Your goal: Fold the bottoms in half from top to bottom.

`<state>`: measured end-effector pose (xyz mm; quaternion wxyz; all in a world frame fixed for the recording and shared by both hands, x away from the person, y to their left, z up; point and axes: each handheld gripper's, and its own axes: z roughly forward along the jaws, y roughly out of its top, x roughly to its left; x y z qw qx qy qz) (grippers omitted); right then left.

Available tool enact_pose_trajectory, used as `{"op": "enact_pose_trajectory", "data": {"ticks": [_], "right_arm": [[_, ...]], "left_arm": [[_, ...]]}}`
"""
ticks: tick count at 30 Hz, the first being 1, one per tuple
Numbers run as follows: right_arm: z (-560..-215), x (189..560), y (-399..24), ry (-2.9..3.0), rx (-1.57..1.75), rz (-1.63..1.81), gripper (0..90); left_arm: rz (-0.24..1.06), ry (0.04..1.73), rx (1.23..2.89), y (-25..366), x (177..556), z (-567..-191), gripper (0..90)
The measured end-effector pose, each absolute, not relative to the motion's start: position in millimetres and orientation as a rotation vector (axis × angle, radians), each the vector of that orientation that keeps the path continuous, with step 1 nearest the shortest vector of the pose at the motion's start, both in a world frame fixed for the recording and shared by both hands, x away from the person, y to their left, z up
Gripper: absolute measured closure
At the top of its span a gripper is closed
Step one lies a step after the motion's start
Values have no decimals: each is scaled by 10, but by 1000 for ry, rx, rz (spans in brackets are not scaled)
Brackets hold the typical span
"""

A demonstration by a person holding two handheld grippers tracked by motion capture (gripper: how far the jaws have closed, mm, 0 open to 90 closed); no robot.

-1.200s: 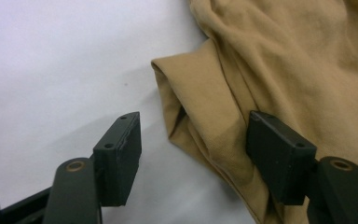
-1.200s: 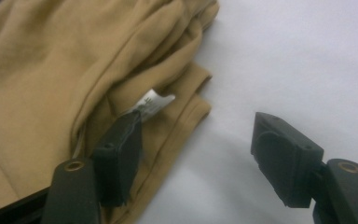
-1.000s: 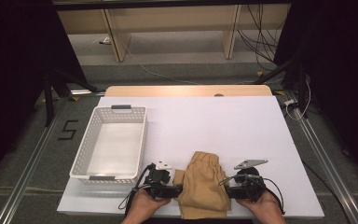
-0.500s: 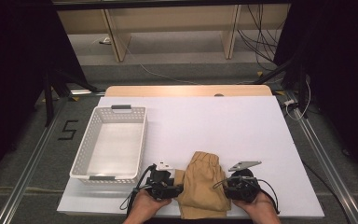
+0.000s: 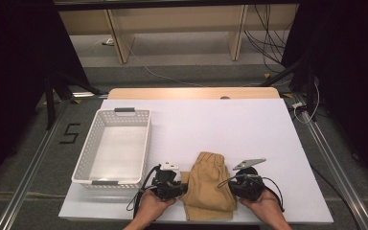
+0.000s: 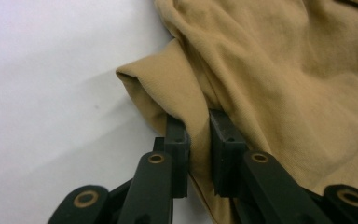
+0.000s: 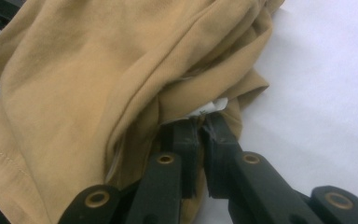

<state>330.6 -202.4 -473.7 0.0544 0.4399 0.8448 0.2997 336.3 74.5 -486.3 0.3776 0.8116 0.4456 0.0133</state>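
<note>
A tan folded garment (image 5: 210,184) lies near the table's front edge, between my two hands. My left gripper (image 5: 184,188) sits at its left edge. In the left gripper view its jaws (image 6: 198,128) have just been closing and now pinch a fold of the tan cloth (image 6: 284,70). My right gripper (image 5: 232,186), with a grey plate on top, is at the garment's right edge. Its jaws (image 7: 200,130) have also just been closing and stand nearly together, with the layered cloth (image 7: 98,70) and a small white tag (image 7: 214,105) caught between them.
A white slotted basket (image 5: 146,143) stands empty on the left of the white table (image 5: 249,129), close beside my left hand. Past the table's far edge are wooden shelf legs and cables on the floor.
My right gripper has edged a little left, in against the garment's right edge. The left gripper and the garment have hardly shifted.
</note>
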Motion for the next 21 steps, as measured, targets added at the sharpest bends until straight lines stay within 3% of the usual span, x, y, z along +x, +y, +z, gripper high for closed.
{"op": "enact_pose_trajectory", "data": {"ticks": [21], "right_arm": [[-4751, 4001, -2081, 2437, 1355, 922, 856]], "left_arm": [[143, 1179, 2036, 592, 4020, -4863, 792]]}}
